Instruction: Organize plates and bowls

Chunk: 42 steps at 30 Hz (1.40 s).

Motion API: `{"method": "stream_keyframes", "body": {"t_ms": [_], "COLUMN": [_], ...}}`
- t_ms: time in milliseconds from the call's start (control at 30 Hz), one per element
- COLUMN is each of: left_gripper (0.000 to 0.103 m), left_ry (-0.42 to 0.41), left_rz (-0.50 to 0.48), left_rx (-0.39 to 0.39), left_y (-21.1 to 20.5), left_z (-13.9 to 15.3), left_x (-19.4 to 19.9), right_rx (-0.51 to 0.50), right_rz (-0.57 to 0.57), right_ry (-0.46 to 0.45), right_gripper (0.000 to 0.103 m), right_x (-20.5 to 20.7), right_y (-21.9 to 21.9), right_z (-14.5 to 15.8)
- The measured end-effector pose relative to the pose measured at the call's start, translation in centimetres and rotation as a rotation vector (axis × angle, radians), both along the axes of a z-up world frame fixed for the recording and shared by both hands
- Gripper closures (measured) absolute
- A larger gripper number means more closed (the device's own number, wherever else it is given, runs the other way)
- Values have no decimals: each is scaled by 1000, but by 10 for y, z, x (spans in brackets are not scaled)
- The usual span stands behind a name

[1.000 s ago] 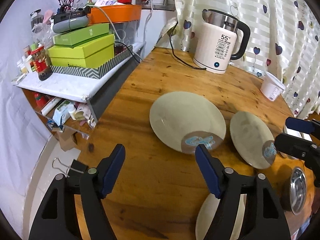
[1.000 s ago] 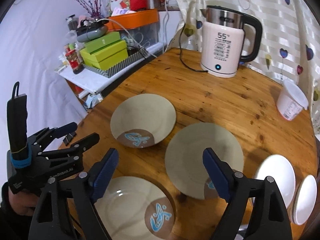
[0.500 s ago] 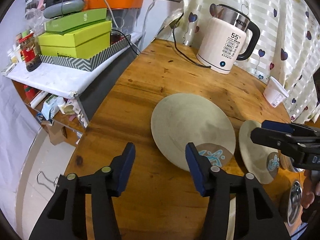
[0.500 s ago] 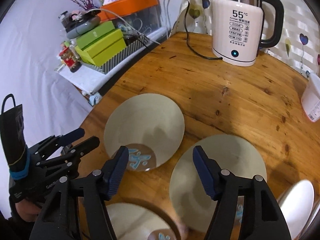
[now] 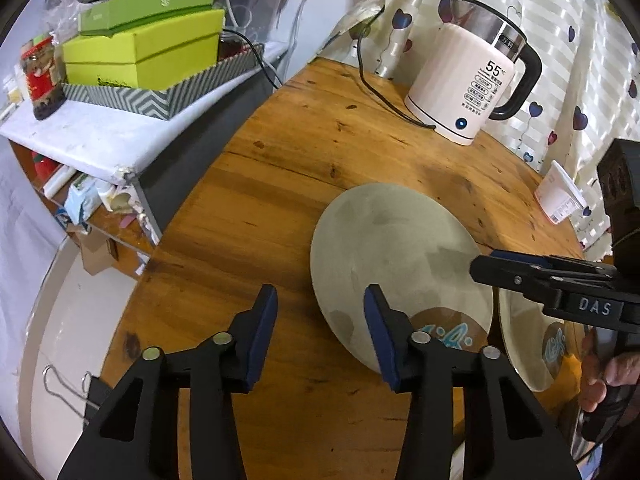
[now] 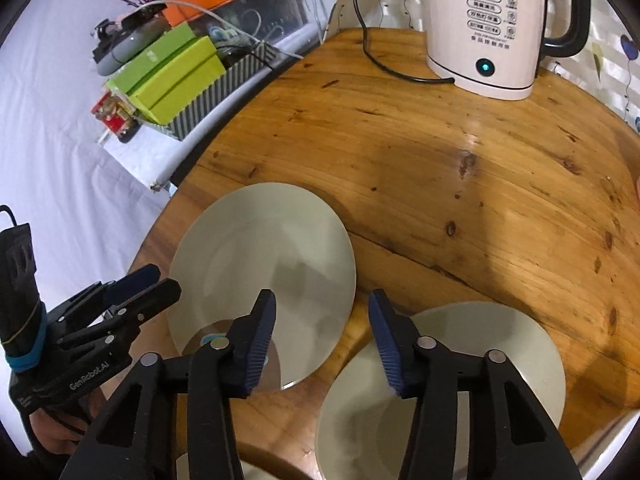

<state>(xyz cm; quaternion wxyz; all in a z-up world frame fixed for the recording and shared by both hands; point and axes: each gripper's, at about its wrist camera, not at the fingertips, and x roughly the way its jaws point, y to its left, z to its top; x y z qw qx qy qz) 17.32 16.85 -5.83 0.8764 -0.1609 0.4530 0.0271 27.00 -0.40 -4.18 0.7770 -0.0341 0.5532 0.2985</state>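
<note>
**Both grippers closing in on the plates**

The left gripper [image 5: 318, 330] and right gripper [image 6: 322, 334] had been closing, jaws still apart and empty, likely lining up on the left plate [image 6: 264, 276] and right plate [image 6: 472, 364] on the table [image 6: 460, 160].

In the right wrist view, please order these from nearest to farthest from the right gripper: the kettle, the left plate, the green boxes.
Measured from the right gripper:
1. The left plate, just ahead, under its left finger.
2. The green boxes, far to the left on the side shelf.
3. The kettle, at the table's far edge, ahead and right.
The boxes and the kettle are nearly too close to call.
</note>
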Motion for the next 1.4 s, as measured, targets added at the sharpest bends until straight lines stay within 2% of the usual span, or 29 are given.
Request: {"method": "stream_keyframes", "body": {"t_ms": [233,333,833,1400], "left_gripper": [69,70,72,72], "left_ry": [5,4,-2,-41], "left_rz": [-20,-34,-24,-36], "left_rx": [-32,-40,-46,-15], "left_y": [-2,-4,-3,-19], "left_z": [-6,-7,-4,36], "left_x": [6,7,3,-36], "right_rx": [-6,-6,20,44], "right_rz": [-8,-18,-39,-51], "right_ry": [20,23,30,5], "right_gripper": [77,82,83,83], "right_x": [8,10,10,-27], "right_y": [2,0,-2,-14], "right_z": [-9,-12,-11,23]}}
